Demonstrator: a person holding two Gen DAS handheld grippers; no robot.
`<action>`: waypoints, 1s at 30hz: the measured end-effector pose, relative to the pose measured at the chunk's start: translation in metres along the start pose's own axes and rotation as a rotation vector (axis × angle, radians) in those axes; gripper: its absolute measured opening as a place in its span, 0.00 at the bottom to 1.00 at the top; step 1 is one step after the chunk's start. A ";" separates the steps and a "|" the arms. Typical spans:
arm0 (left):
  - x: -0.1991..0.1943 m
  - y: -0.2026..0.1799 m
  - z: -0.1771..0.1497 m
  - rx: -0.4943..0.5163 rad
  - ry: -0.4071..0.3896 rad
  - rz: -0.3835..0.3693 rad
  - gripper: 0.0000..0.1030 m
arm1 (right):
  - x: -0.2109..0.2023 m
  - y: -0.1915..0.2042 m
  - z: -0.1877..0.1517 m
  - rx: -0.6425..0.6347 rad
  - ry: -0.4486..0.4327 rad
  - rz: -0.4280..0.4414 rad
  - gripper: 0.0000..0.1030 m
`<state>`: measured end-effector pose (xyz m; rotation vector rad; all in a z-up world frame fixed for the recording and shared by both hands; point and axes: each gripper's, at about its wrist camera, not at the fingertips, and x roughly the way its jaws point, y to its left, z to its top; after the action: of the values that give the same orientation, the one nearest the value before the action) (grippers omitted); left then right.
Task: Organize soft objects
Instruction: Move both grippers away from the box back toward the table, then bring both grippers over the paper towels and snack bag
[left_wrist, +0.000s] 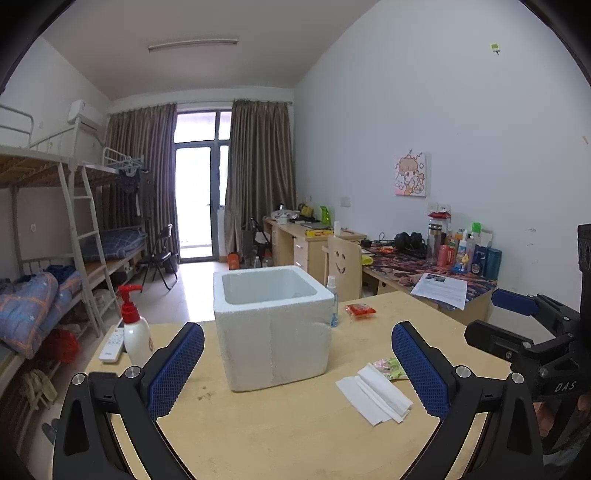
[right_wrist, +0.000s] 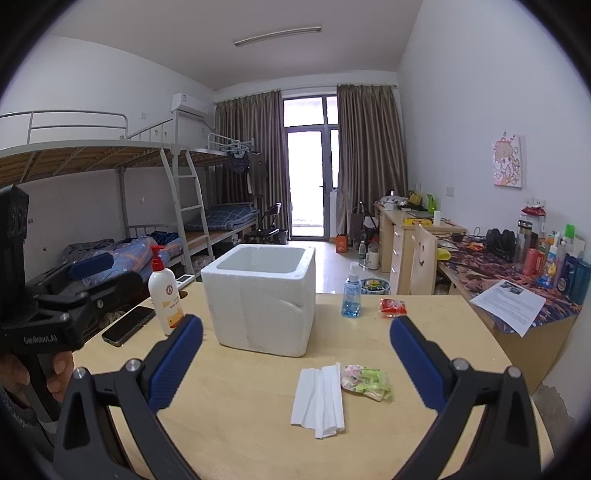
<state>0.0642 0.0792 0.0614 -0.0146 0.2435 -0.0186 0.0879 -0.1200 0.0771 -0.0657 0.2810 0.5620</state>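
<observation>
A white foam box (left_wrist: 271, 325) stands open-topped in the middle of the wooden table (left_wrist: 258, 435); it also shows in the right wrist view (right_wrist: 260, 295). Folded white tissues (left_wrist: 375, 397) (right_wrist: 319, 397) lie in front of it to the right. A soft green-pink packet (right_wrist: 365, 380) (left_wrist: 389, 367) lies beside the tissues. A red packet (right_wrist: 392, 307) (left_wrist: 360, 310) lies farther back. My left gripper (left_wrist: 297, 354) is open and empty, above the table facing the box. My right gripper (right_wrist: 295, 350) is open and empty, above the tissues.
A lotion pump bottle (right_wrist: 165, 291) (left_wrist: 135, 328), a blue spray bottle (right_wrist: 352, 291), a phone (right_wrist: 128, 325) and a remote (left_wrist: 112, 343) stand around the box. A chair (right_wrist: 423, 264) and cluttered desk (right_wrist: 517, 273) lie right; bunk beds (right_wrist: 110, 206) left.
</observation>
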 end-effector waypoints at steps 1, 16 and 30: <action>0.000 0.000 -0.003 -0.002 -0.001 -0.003 0.99 | 0.000 0.000 -0.001 0.002 0.000 -0.001 0.99; 0.009 0.002 -0.044 -0.049 0.047 0.028 0.99 | 0.005 -0.005 -0.033 0.053 0.033 -0.054 0.99; 0.024 -0.013 -0.070 -0.036 0.115 0.017 0.99 | 0.020 -0.013 -0.047 0.063 0.081 -0.049 1.00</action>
<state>0.0701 0.0645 -0.0124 -0.0472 0.3586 0.0023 0.0998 -0.1274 0.0261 -0.0346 0.3743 0.5023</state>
